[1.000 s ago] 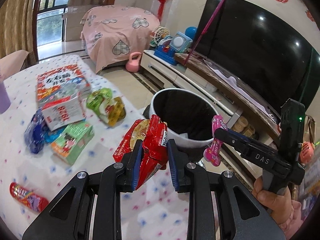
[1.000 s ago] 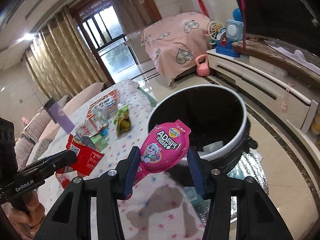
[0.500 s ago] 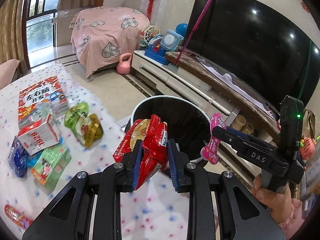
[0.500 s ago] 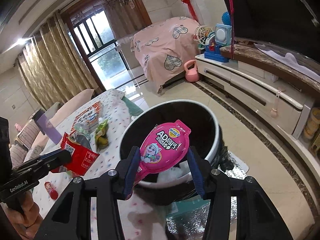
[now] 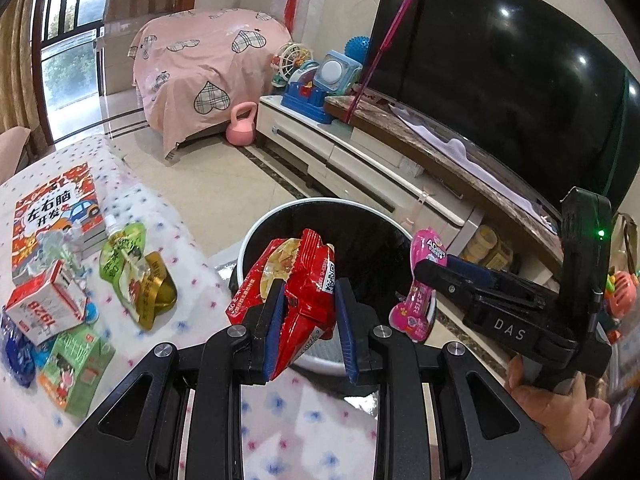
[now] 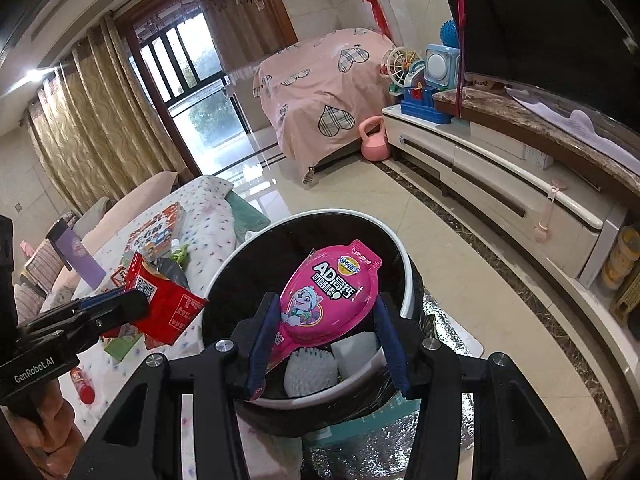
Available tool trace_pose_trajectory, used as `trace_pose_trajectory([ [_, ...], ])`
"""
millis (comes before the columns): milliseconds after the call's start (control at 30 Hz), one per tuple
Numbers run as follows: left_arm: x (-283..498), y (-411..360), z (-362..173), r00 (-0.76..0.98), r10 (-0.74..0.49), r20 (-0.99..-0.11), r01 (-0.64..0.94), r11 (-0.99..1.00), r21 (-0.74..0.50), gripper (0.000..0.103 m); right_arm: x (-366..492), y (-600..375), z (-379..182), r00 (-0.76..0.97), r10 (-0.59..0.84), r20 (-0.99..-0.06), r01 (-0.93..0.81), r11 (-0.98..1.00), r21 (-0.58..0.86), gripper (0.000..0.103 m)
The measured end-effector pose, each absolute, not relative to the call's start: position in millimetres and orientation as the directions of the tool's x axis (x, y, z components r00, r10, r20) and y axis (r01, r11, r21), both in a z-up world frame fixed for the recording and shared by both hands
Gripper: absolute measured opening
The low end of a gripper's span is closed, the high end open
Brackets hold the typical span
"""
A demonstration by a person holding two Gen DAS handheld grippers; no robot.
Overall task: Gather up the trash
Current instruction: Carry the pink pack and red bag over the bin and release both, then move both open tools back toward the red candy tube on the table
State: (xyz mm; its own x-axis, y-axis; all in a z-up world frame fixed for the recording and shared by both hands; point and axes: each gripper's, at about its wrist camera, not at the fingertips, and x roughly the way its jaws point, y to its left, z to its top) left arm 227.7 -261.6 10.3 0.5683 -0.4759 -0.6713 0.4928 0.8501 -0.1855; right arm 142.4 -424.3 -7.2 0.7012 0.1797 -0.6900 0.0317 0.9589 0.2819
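Over the open trash bin point(image 6: 404, 280) I have the pink snack packet point(image 6: 332, 296) clamped in my right gripper point(image 6: 326, 344). Beside it, my left gripper point(image 5: 308, 330) pinches the red wrapper point(image 5: 304, 280) above the bin's rim, next to the littered table point(image 5: 192, 320).

A red wrapper point(image 5: 298, 280), a pink packet point(image 6: 328, 292), a white-rimmed black bin point(image 6: 404, 276), a dotted white tablecloth point(image 5: 168, 220).

Bright daylight from the window point(image 6: 200, 92), glare on the floor point(image 6: 256, 148); strong fisheye bending, dark corners.
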Motion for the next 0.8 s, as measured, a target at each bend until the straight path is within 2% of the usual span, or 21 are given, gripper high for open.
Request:
trace_pose_trajectory([
  [333, 245, -274, -1, 0.549, -0.474, -0.688, 0.498, 0.847, -0.187, 0.025, 162, -427, -17, 0.667, 0.169, -0.725, 0.025, 0.968, 0.248, 0.05],
  [433, 247, -275, -3, 0.542, -0.471, -0.696, 0.49, 0.85, -0.194, 0.043, 165, -429, -20, 0.658, 0.174, -0.733, 0.024, 0.968, 0.251, 0.051],
  [467, 247, -274, -3, 0.546, -0.468, -0.695, 0.484, 0.853, -0.195, 0.052, 165, -429, -21, 0.654, 0.177, -0.735, 0.025, 0.967, 0.255, 0.052],
  [500, 246, -271, -3, 0.55, -0.472, -0.689, 0.481, 0.854, -0.201, 0.054, 166, -430, -22, 0.65, 0.176, -0.739, 0.03, 0.966, 0.257, 0.053],
  [567, 244, -266, -2, 0.552, -0.474, -0.686, 0.476, 0.855, -0.208, 0.054, 165, -430, -24, 0.647, 0.179, -0.742, 0.034, 0.964, 0.263, 0.061],
  [667, 239, -254, -1, 0.555, -0.474, -0.684, 0.46, 0.859, -0.223, 0.057, 159, -430, -21, 0.653, 0.182, -0.735, 0.04, 0.961, 0.273, 0.063],
  [800, 226, -234, -3, 0.562, -0.466, -0.683, 0.429, 0.871, -0.24, 0.061, 149, -427, -15, 0.669, 0.193, -0.718, 0.045, 0.953, 0.299, 0.074],
])
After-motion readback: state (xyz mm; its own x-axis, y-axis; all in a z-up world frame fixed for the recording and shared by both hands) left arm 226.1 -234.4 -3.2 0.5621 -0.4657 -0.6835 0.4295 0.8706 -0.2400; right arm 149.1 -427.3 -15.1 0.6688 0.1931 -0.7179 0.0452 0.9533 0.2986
